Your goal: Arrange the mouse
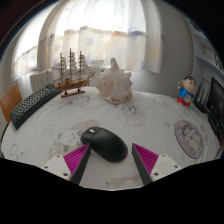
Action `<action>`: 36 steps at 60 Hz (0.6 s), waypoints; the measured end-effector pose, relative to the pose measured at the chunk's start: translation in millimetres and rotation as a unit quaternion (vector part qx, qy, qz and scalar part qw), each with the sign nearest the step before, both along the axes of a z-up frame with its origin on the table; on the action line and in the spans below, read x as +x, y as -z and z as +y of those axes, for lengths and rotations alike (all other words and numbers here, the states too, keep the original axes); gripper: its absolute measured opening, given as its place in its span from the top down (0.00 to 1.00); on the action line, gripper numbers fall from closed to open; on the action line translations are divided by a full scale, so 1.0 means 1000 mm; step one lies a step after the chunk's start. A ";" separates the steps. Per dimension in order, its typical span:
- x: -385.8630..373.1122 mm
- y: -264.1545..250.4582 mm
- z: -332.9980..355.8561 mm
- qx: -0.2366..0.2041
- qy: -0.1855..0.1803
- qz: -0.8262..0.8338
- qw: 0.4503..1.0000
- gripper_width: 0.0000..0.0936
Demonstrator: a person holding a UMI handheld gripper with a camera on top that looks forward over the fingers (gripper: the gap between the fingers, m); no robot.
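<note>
A black computer mouse (104,143) lies on the white marbled table (150,120), between my two fingers and just ahead of them, nearer the left finger. My gripper (110,162) is open; its magenta pads (76,159) stand apart at either side of the mouse's near end, with a gap showing on the right side. The mouse rests on the table on its own.
A black keyboard (33,104) lies at the far left. A model sailing ship (70,75) and a large seashell (114,84) stand at the back. A small toy figure (186,91) stands at the right, with a round coaster (188,137) nearer and a dark monitor (215,100) beyond.
</note>
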State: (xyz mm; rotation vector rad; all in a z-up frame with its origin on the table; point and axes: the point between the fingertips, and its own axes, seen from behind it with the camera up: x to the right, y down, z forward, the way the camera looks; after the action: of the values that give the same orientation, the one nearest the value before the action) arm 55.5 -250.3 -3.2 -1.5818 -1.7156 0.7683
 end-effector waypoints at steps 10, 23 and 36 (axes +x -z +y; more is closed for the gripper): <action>-0.037 0.001 0.009 -0.003 0.000 0.005 1.000 0.09; -0.076 0.004 0.030 0.003 0.011 0.001 1.000 0.08; -0.079 0.010 0.012 -0.029 -0.021 -0.013 0.999 0.44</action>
State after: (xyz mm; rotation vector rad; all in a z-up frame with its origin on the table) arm -23.3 -238.7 -12.9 -1.6065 -1.7650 0.8288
